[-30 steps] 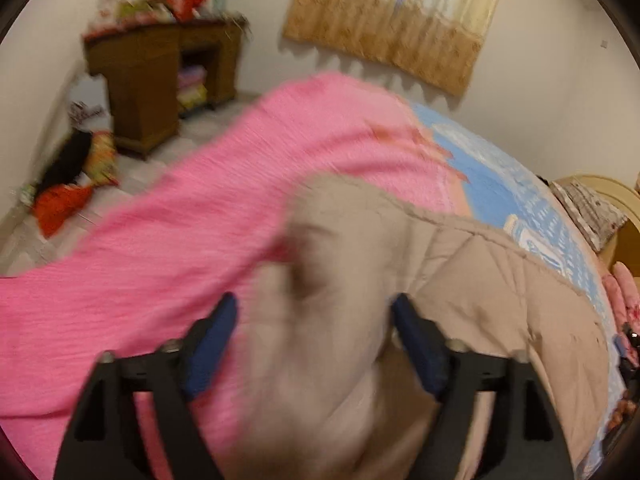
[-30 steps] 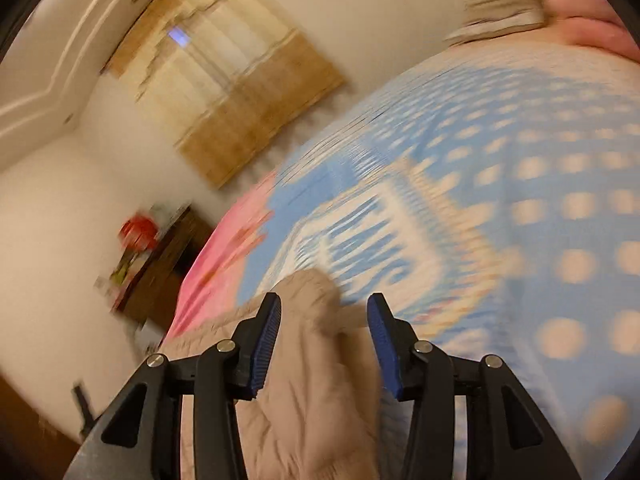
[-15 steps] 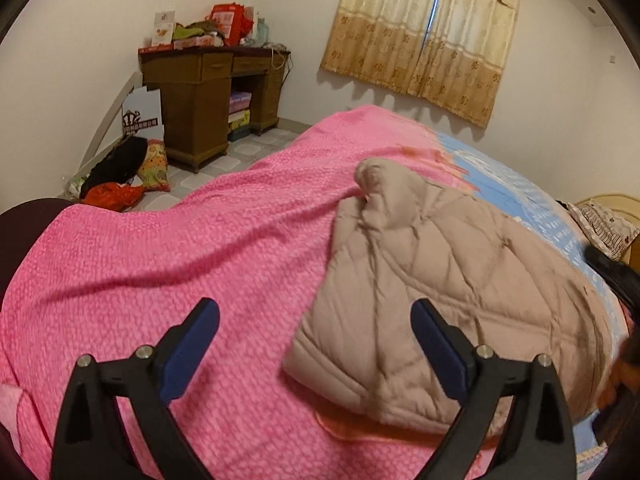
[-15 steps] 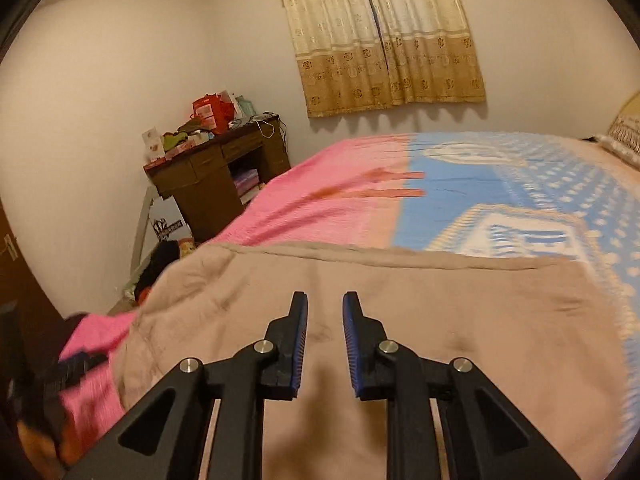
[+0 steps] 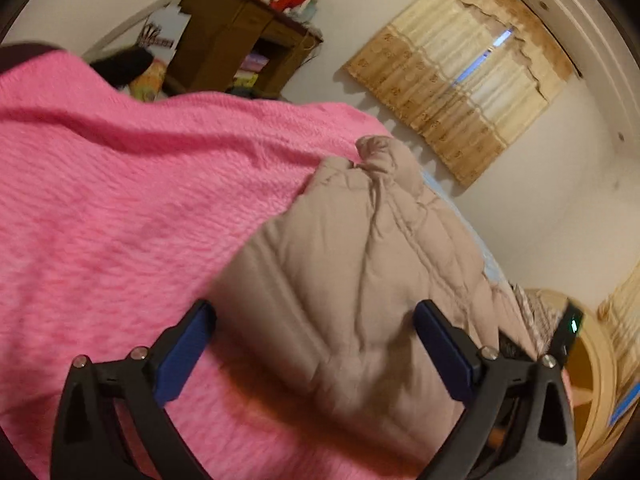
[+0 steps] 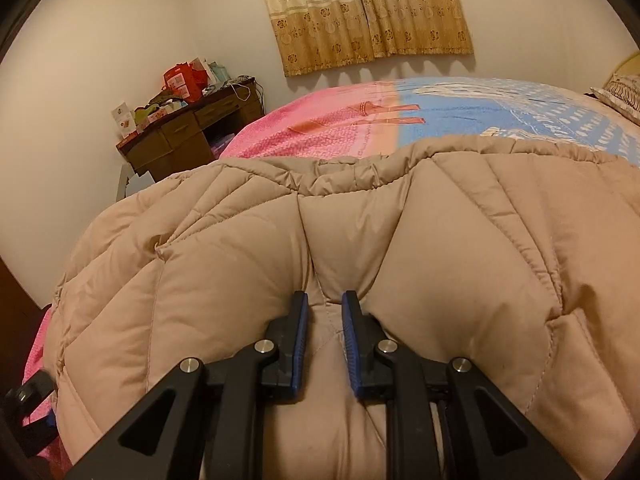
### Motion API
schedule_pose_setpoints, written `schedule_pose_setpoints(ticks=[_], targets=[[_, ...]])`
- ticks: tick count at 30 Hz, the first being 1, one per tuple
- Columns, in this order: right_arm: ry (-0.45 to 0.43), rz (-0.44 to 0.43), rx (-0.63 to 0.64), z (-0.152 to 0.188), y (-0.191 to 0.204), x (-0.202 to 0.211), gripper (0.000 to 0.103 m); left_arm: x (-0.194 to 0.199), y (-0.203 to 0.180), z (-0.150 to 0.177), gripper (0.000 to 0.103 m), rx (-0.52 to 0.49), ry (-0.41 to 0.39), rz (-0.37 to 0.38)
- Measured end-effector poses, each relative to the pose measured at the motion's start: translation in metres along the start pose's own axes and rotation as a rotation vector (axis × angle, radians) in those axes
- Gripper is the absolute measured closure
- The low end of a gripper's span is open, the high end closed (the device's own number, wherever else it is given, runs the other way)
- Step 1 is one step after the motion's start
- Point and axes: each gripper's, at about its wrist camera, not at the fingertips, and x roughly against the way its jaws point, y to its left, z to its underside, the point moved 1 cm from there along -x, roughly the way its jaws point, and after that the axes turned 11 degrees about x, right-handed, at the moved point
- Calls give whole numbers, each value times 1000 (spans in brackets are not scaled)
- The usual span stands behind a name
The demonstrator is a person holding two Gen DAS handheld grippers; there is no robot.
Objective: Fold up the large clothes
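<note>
A beige quilted jacket is spread on the pink-covered bed, a ridge of it pinched in the right gripper's nearly shut jaws, likely for folding, while the left gripper's jaws, just opening, are held wide around its corner, ungripped.

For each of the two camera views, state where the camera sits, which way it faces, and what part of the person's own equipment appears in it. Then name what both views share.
Left wrist: sits on the left gripper, tilted, facing across the pink bedspread toward the wooden desk; its fingers stand wide apart over the beige quilted jacket.
Right wrist: sits on the right gripper, facing over the jacket toward the curtain; its fingers pinch a fold of the jacket.
Shared: jacket, pink bedspread, desk, curtain.
</note>
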Motion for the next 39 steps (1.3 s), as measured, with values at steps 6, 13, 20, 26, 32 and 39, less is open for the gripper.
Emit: schedule_pose_setpoints(ticks=[6,13,20,26,32,39], targets=[[-72,-74,-126,-10,-12,44,85,-19,-9,-13,0,58,-41,33],[-11,-97,-143,21,-10,13,90,-21,-16,-10,10,58,-78,55],[-7,-166,-214,24,-24,6,90,-9,-53,-17,59,-95,-98,128],[103,-269,-285,16,-39,2,90,23,-119,-1,78,-359,-149,160],[38,-414,-397,13,-82,57,90,62,-199,52,79,-677,-202,259],[-155,-268,-471,38,-200,169,89,58,-273,162,79,-1027,-84,372]])
